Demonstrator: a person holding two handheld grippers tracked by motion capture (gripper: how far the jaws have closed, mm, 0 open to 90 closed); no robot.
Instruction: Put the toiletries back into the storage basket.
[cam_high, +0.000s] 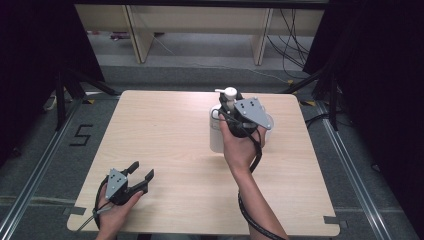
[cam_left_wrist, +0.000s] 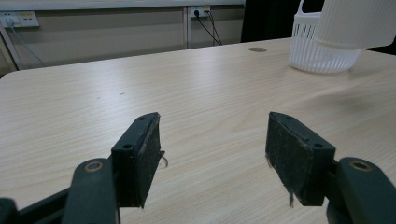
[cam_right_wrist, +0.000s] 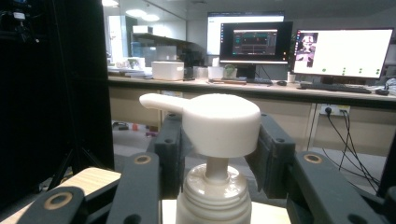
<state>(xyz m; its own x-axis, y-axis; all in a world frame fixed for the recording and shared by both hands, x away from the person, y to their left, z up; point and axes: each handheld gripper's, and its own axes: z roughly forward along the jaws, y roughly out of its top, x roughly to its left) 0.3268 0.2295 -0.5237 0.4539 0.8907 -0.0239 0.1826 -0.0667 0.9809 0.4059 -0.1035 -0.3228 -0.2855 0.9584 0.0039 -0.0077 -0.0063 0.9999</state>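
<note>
My right gripper (cam_right_wrist: 215, 154) is clamped on the white pump bottle (cam_high: 218, 131) — both pads pinch it just below the pump head (cam_right_wrist: 219, 123). The bottle is lifted at the far right of the table (cam_high: 165, 150), beside a white basket (cam_left_wrist: 317, 49). My left gripper (cam_high: 136, 176) rests near the table's front left corner — its fingers (cam_left_wrist: 140, 156) spread, holding nothing.

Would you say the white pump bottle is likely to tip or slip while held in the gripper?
The pump bottle looks tall and narrow, so probably tippy. Its smooth plastic may slip. The right gripper clamps near the pump head, which might swivel.
</note>
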